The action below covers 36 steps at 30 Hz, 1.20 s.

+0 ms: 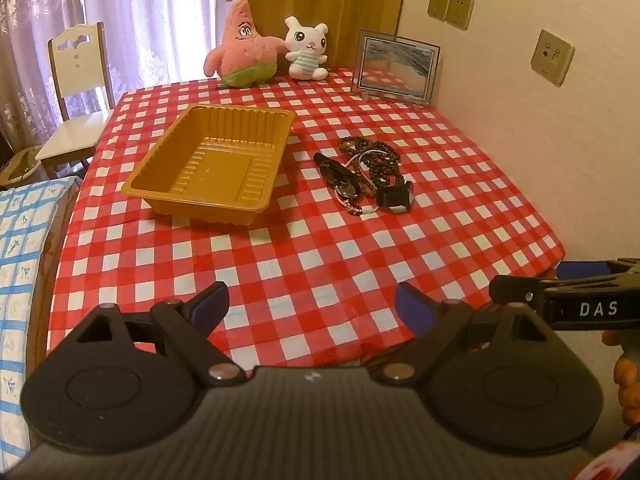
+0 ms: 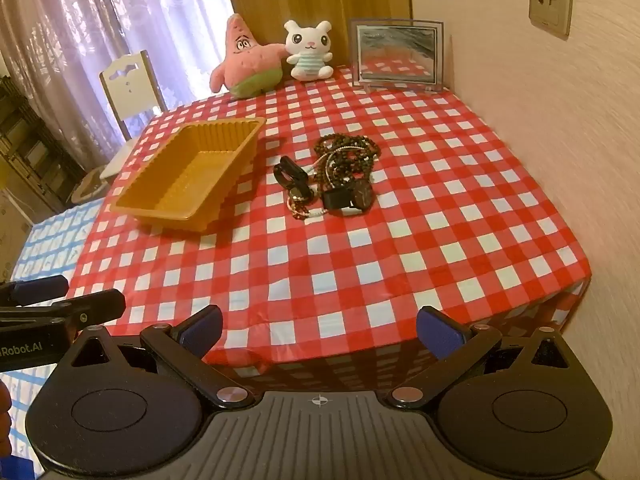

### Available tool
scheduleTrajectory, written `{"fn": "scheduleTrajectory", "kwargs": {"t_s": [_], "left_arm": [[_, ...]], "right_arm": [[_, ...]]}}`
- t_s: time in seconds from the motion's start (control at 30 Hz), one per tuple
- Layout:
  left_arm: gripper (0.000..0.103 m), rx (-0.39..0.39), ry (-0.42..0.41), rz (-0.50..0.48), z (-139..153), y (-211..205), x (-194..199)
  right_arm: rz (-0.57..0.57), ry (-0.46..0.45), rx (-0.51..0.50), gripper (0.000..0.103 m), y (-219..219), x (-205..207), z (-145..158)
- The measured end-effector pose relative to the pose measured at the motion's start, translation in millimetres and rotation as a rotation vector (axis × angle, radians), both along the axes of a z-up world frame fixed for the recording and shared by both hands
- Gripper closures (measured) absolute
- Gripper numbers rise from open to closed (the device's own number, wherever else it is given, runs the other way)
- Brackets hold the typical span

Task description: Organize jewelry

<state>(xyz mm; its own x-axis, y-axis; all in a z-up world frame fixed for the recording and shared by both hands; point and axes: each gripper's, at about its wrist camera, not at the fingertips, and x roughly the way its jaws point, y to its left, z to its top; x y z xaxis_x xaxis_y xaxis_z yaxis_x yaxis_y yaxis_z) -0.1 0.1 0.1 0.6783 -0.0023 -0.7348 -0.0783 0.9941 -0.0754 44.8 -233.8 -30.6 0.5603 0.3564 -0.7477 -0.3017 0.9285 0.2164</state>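
A pile of jewelry [image 1: 366, 172] lies mid-table: dark bead strands, thin bracelets, a black band and a black watch [image 1: 396, 197]. It also shows in the right wrist view [image 2: 334, 174], with the watch [image 2: 352, 196] at its near side. An empty golden plastic tray [image 1: 212, 164] stands left of the pile, also in the right wrist view [image 2: 192, 174]. My left gripper [image 1: 312, 308] is open and empty over the table's near edge. My right gripper [image 2: 320, 330] is open and empty, at the near edge too, and shows at the right of the left wrist view [image 1: 560, 280].
The table has a red-and-white checked cloth [image 1: 304, 264]. A pink star plush [image 1: 244, 46], a white bunny plush [image 1: 306, 48] and a picture frame [image 1: 394, 68] stand at the far edge. A white chair [image 1: 76, 92] is at the left, a wall at the right.
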Motion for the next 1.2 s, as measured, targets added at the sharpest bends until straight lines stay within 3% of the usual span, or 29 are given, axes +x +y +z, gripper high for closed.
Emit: {"fn": "scheduleTrajectory", "kwargs": {"t_s": [1.2], "left_arm": [[0.014,0.003,0.004,0.000,0.0,-0.1,0.1]], "right_arm": [[0.003,-0.003,0.002,0.000,4.8,5.6,0.7]]}}
